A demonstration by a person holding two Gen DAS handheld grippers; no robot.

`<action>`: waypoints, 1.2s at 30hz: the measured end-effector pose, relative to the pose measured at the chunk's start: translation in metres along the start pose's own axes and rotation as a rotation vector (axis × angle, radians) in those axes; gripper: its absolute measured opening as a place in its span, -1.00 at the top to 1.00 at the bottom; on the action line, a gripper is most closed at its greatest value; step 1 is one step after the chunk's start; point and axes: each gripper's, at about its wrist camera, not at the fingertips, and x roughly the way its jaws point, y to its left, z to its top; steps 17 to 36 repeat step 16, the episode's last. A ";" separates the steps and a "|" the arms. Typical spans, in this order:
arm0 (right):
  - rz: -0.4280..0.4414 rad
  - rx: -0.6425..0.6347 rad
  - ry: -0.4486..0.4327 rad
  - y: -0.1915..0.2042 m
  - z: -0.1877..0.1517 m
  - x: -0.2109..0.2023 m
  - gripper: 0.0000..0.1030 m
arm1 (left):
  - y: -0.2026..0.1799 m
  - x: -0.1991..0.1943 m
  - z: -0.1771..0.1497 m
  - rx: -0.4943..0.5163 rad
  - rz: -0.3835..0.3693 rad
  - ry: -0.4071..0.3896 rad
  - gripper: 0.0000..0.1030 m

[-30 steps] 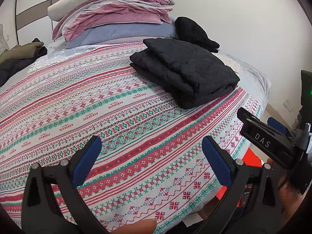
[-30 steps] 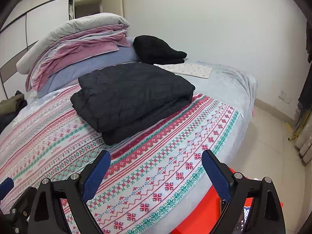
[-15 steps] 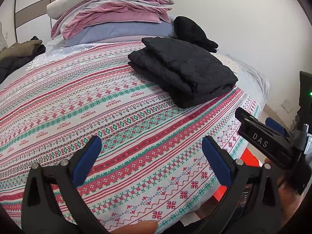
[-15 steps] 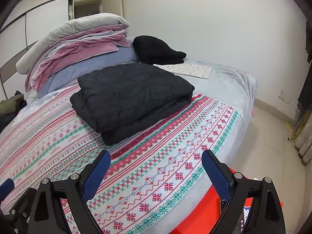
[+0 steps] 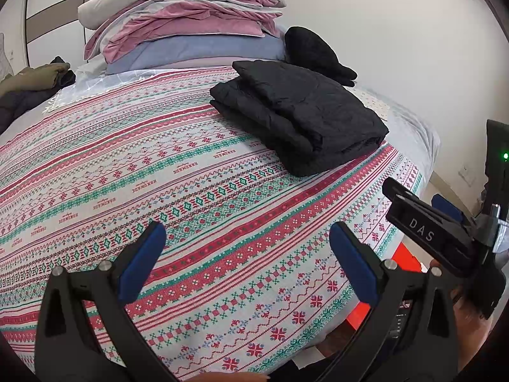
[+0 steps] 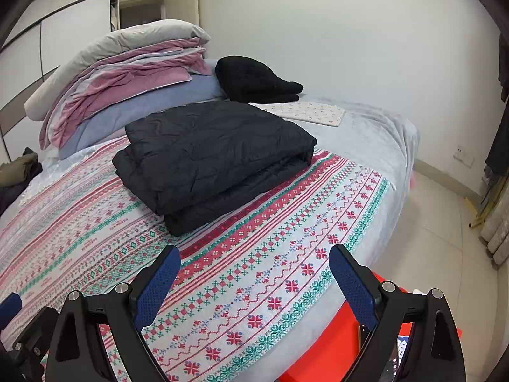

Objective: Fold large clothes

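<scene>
The black folded garment [image 5: 302,117] [image 6: 216,156] is lying on the patterned bed cover [image 5: 159,191], right of centre. Both the left gripper [image 5: 245,254] and right gripper [image 6: 254,273] are hanging over the cover's near edge, jaws spread wide, gripping nothing

The left gripper [image 5: 243,256] hangs over the near edge of the bed [image 5: 410,127], its blue-padded fingers [image 5: 141,261] spread wide with nothing between them. Under it lies a patterned blanket [image 5: 159,175] in red, green and white bands. A folded black garment [image 5: 302,111] rests on the blanket's far right part. Behind it stands a stack of bedding [image 5: 191,31], with a dark knit item [image 5: 315,54] just beside. The right gripper [image 5: 435,232], marked DAS, shows at the right edge.
</scene>
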 end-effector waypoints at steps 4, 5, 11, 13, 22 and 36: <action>0.001 0.003 0.004 -0.001 -0.001 -0.001 -0.85 | 0.000 0.000 0.000 0.000 -0.002 -0.002 -0.98; 0.001 0.003 0.004 -0.001 -0.001 0.000 -0.85 | 0.000 0.000 0.001 0.001 -0.001 -0.003 -0.98; 0.002 0.002 0.005 -0.001 -0.001 0.000 -0.85 | -0.001 0.001 0.000 -0.001 -0.001 -0.001 -0.98; 0.002 0.001 0.005 0.000 -0.002 -0.001 -0.85 | -0.001 0.001 0.001 -0.003 0.000 -0.003 -0.98; 0.003 0.001 0.006 0.000 -0.002 0.000 -0.85 | -0.001 0.000 0.001 -0.006 -0.001 -0.003 -0.98; 0.003 0.001 0.006 0.000 -0.002 0.000 -0.85 | -0.001 0.000 0.001 -0.006 -0.001 -0.003 -0.98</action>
